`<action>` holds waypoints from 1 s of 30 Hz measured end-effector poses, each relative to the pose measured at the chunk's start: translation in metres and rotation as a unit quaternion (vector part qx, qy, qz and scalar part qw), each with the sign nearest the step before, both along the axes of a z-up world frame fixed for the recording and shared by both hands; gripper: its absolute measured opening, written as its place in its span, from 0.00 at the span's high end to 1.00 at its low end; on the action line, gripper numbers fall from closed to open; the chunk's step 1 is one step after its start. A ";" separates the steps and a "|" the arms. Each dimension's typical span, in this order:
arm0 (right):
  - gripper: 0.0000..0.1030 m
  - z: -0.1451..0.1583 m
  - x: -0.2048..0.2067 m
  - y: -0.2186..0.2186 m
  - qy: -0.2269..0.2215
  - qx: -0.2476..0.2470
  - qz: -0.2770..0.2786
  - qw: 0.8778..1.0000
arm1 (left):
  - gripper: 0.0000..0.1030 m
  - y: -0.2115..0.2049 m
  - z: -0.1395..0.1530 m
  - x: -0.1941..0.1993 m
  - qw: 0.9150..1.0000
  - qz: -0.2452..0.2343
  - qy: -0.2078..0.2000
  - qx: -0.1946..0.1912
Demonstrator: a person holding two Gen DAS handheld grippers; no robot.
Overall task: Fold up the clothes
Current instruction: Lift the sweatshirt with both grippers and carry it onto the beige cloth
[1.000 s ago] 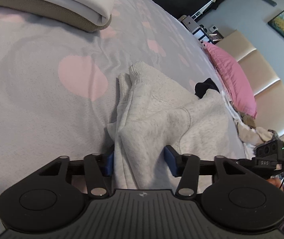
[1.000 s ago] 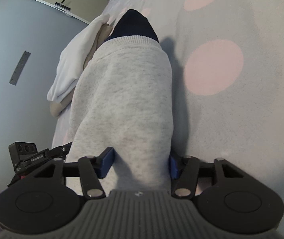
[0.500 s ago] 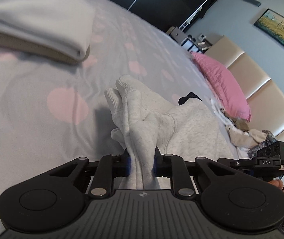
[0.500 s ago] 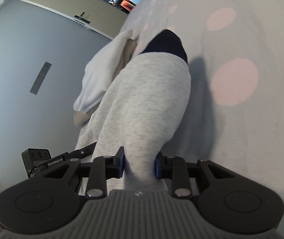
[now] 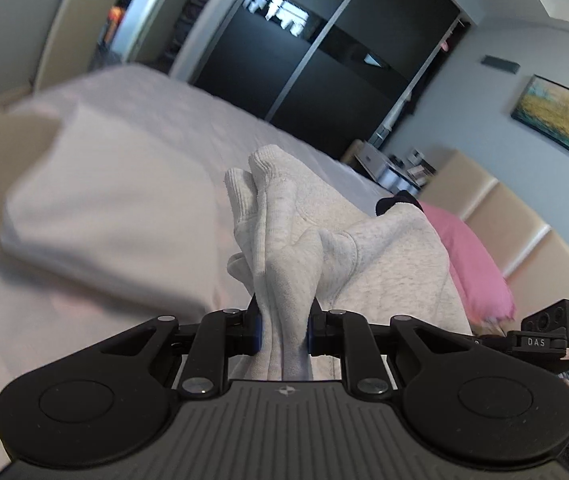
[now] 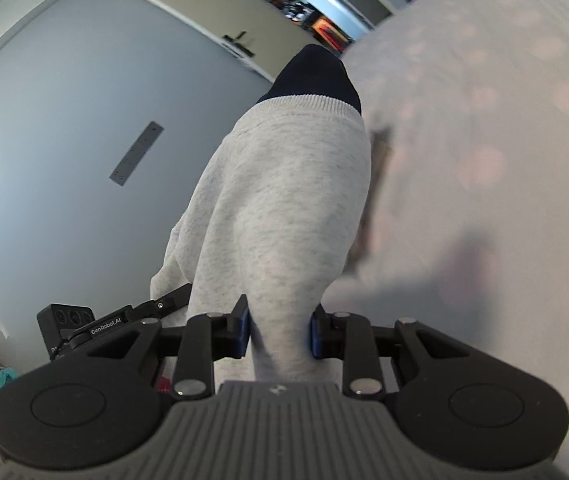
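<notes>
Soft, thick grey sweatshirt (image 5: 384, 256), light but floppy, hanging between both hands above the bed (image 5: 156, 112). Left gripper (image 5: 282, 330) clamped on a bunched hem fold; right gripper (image 6: 280, 330) clamped on another gathered edge (likely slack between them). Best held at seams or ribbing. Open bedspread ahead; folded white stack (image 5: 96, 204) left, pink pillow (image 5: 468, 256) right.

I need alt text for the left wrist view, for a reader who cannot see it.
The left gripper is shut on a bunched fold of a light grey sweatshirt, which stretches ahead of it above a bed. A folded white and beige stack lies blurred at left, a pink pillow at right, with dark sliding doors behind.
</notes>
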State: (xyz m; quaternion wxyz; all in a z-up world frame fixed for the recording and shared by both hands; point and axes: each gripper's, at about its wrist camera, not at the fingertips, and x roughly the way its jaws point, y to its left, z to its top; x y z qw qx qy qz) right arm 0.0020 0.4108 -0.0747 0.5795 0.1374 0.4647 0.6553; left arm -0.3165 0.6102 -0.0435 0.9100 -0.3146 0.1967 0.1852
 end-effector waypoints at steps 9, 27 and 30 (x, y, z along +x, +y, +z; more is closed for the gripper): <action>0.70 0.065 0.009 0.152 -0.015 0.021 0.019 0.999 | 0.84 0.104 0.071 0.027 0.996 0.067 0.030 0.055; 0.70 -0.011 0.039 0.309 -0.044 -0.052 0.019 0.998 | 0.84 0.244 -0.026 0.073 0.985 0.126 0.109 0.033; 0.66 -0.023 0.039 0.322 -0.067 -0.071 0.014 0.995 | 0.84 0.252 -0.041 0.075 0.984 0.136 0.117 0.021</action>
